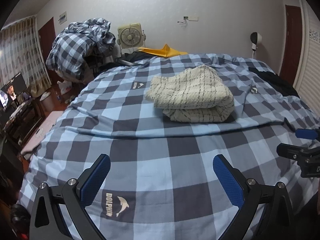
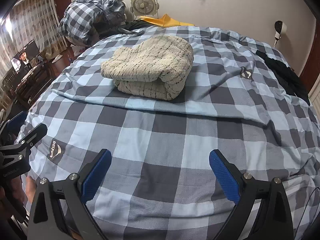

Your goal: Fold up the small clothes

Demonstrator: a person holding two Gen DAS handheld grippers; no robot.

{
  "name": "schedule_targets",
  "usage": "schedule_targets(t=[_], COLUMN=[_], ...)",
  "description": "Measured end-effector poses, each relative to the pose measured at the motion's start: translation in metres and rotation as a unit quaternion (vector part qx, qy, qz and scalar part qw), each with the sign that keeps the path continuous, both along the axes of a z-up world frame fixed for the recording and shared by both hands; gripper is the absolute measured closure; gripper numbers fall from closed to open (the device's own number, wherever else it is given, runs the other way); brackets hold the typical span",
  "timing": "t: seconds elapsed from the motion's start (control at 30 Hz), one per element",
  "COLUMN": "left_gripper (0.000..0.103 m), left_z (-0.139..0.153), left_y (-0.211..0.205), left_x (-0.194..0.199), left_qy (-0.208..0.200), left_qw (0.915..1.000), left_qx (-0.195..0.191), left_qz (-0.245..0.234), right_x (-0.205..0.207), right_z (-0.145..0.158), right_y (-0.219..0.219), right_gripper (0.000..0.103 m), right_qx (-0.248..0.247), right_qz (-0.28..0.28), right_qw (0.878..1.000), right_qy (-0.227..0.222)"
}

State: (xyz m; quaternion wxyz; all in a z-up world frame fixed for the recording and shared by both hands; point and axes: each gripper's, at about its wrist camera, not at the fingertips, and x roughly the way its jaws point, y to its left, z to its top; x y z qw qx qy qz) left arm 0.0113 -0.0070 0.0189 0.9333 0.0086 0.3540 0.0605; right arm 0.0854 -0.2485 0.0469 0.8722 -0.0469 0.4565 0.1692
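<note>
A: Left gripper, right gripper — jaws spread wide, both empty, low over the bed.

B: The cream garment?

A: Folded bundle, dead ahead, well apart — long axis crosswise. Neither gripper clearly nearer.

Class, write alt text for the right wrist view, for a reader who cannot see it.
A folded cream knit lies on a blue checked bed, ahead of the open, empty right gripper. The left gripper shows at the left edge; a fan stands behind.
</note>
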Motion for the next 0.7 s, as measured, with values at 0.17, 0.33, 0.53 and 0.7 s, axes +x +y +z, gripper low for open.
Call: schedule_targets(t=[0.17,0.33,0.53,0.7], left_gripper=[0.000,0.000,0.000,0.000], left_z=[-0.0006,-0.0010,-0.0009,-0.0015], left_y=[-0.0042,-0.0058,-0.0046,-0.0014], left_x=[-0.0001,-0.0009,0.0000,0.0004], left_qy=[-0.001,-0.002,-0.002,0.001], left_qw=[0.9999,0.9997,0.9997,0.9998], left_qx=[0.013,0.023,0.023,0.019], left_qz=[-0.005,-0.004,-0.001,0.005], right_x=[-0.0007,-0.0004,-0.0010,-0.0018], right_z=[-0.0002,0.0001,0.0004,-0.0002], right_y=[0.0000,0.0005,0.0009,0.0012], right_gripper=[0.006,0.006,0.006,0.006], right_qx=[0.000,-0.001,-0.001,-0.002], right_qz=[-0.002,-0.001,-0.002,-0.001], right_qw=[1.000,1.000,1.000,1.000], right_qy=[0.000,0.000,0.000,0.000])
